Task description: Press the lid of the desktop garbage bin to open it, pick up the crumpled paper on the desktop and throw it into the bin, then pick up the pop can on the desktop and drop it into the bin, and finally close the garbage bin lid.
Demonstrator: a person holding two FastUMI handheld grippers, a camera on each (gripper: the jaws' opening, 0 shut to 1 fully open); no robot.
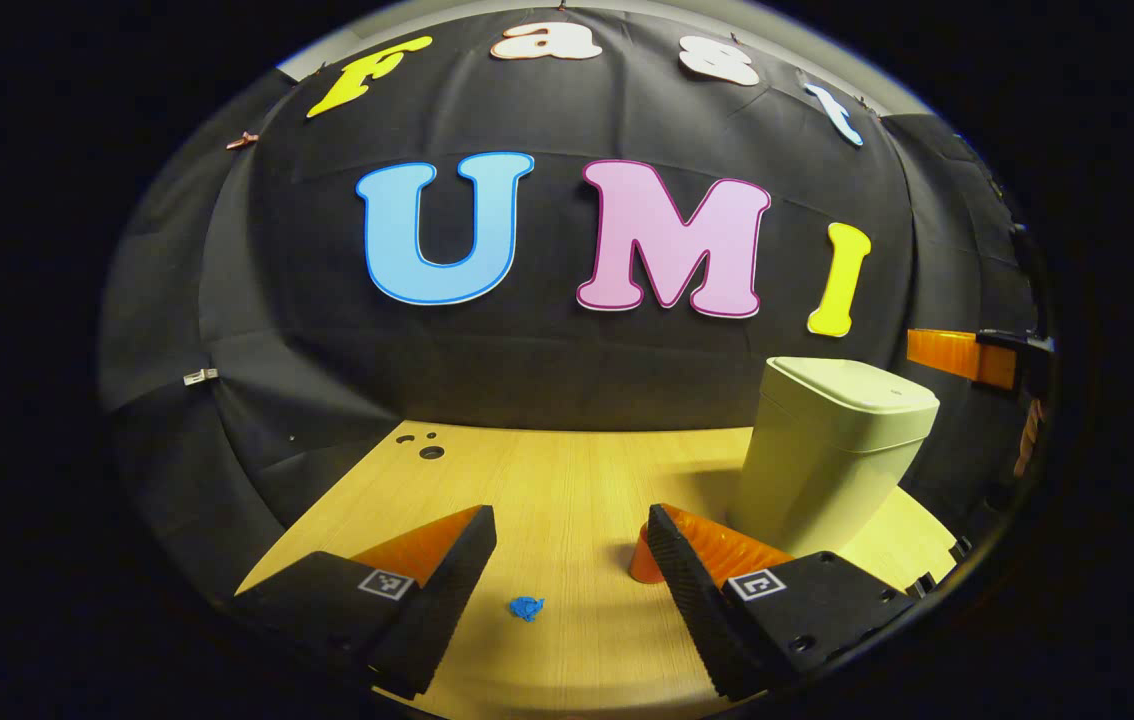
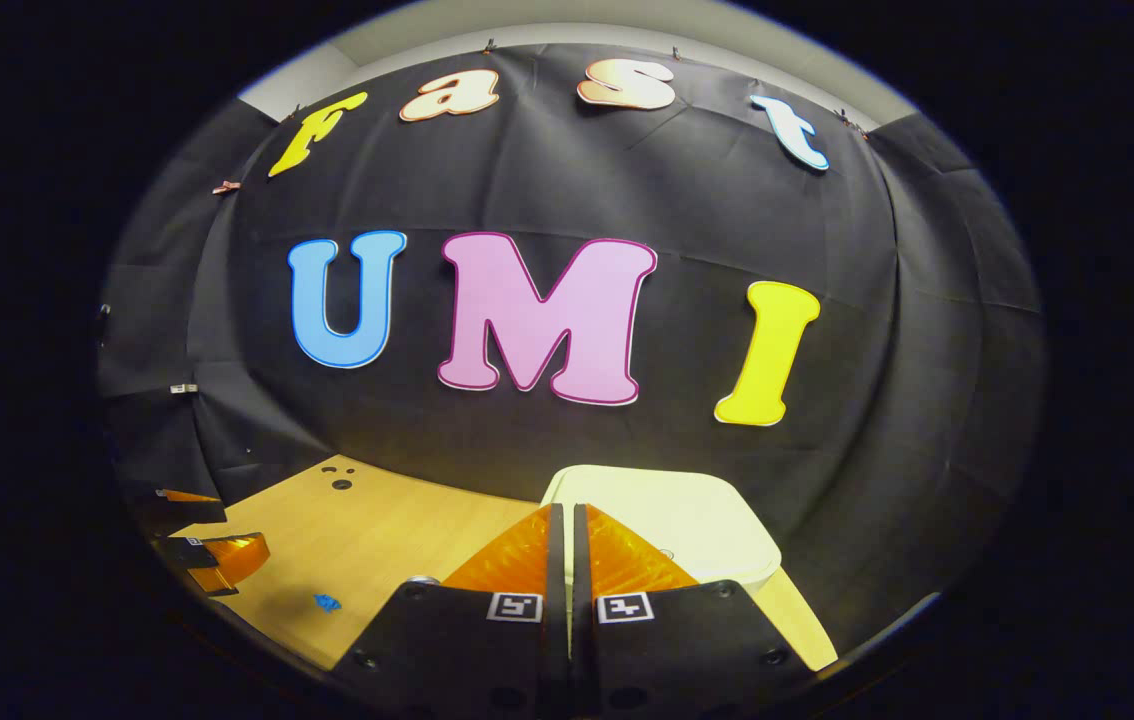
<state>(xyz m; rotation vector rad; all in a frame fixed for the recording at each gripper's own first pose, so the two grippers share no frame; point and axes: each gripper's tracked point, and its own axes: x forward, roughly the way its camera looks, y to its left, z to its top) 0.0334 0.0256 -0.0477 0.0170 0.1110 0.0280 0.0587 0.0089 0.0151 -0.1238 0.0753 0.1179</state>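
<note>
In the left gripper view we see the left gripper (image 1: 567,540) at the bottom of the frame with its two fingers spread wide apart, released and holding nothing. Between them, low in the centre, one small blue crumpled paper (image 1: 527,607) lies on the wooden desktop (image 1: 547,480), touching neither finger. Just inside the right-hand finger an orange pop can (image 1: 643,560) stands on the desktop, partly hidden behind that finger. Further right, one pale garbage bin (image 1: 832,450) stands with its lid down. At the far right edge, above the bin, the right gripper (image 1: 987,358) juts in.

In the right gripper view, the left gripper (image 2: 212,555) shows at the lower left edge, and the same blue paper (image 2: 327,602) lies low on the desktop (image 2: 387,530). At bottom centre the right gripper (image 2: 567,540) has its fingers clenched together on nothing, a thin gap between them. They sit over the lid of the bin (image 2: 697,520); we cannot tell whether they touch it.
</note>
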